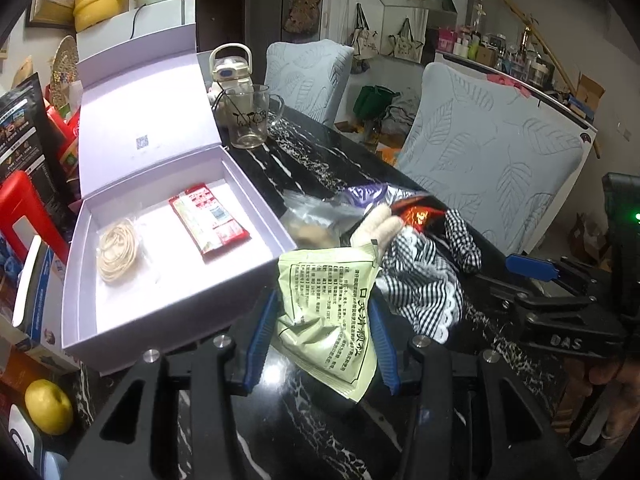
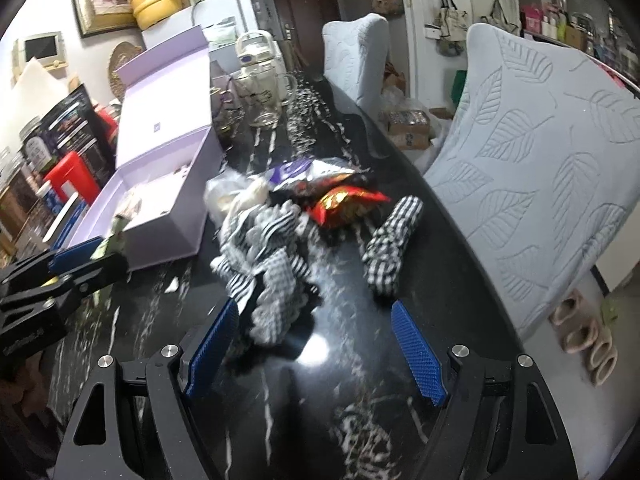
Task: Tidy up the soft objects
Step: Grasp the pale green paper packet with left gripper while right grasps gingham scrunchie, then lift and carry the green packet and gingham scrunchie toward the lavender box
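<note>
My left gripper [image 1: 322, 336] is shut on a pale green printed packet [image 1: 332, 316] and holds it just right of the open lilac box [image 1: 176, 300]. The box holds a red sachet [image 1: 208, 220] and a coil of cream cord [image 1: 118, 250]. A black-and-white checked cloth [image 1: 424, 280] lies on the black marble table with a red snack bag [image 2: 344, 204] and a clear bag [image 1: 308, 216] behind it. My right gripper [image 2: 316, 340] is open and empty, just short of the checked cloth [image 2: 272, 272]. A separate checked piece [image 2: 390, 240] lies to the right.
A glass mug [image 1: 248, 120] and a cream bottle [image 1: 230, 66] stand behind the box. Two pale blue chairs [image 1: 492, 160] line the table's right side. A yellow apple [image 1: 48, 406] and cartons crowd the left edge. The left gripper shows in the right wrist view [image 2: 92, 252].
</note>
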A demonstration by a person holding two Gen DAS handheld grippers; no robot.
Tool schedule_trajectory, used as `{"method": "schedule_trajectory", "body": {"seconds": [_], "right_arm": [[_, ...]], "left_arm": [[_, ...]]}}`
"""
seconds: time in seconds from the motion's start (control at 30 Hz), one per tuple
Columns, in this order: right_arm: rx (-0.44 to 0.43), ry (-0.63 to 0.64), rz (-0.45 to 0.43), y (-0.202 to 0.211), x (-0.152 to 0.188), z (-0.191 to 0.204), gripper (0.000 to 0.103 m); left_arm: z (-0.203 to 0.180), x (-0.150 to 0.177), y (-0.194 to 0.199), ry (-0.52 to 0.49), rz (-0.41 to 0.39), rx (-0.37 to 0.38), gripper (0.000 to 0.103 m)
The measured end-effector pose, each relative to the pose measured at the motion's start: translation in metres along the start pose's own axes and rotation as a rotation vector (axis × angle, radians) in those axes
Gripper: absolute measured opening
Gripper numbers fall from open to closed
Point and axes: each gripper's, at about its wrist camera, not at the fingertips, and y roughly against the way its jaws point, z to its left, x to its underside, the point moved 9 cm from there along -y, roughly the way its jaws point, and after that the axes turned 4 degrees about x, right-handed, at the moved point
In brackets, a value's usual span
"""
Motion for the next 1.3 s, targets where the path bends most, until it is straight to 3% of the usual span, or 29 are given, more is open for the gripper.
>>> {"method": "schedule_trajectory", "body": {"seconds": [0.63,0.77,0.9,1.3], "right_arm": [[0.128,-0.002,0.079,-0.065,-0.023,-0.040,0.055],[0.125,-0.011,0.105,-0.074,-0.019,-0.044,0.044],[0.160,-0.009,0.092,-0.073,-0.019,-0.048,0.024],[0.121,-0.060,0.040,-0.040,-0.016,-0.049,0.022]], "left_arm": [[-0.026,-0.022,-0.034,-0.029,0.023,0.043,0.045],[-0.027,-0.022,-0.036,-0.031,0.028,0.043,0.045],[-0.026,-0.021,-0.038,-0.026,0.033,0.042,0.045],[-0.027,-0.016,-0.026,-0.019,0.022,0.045,0.045]]}}
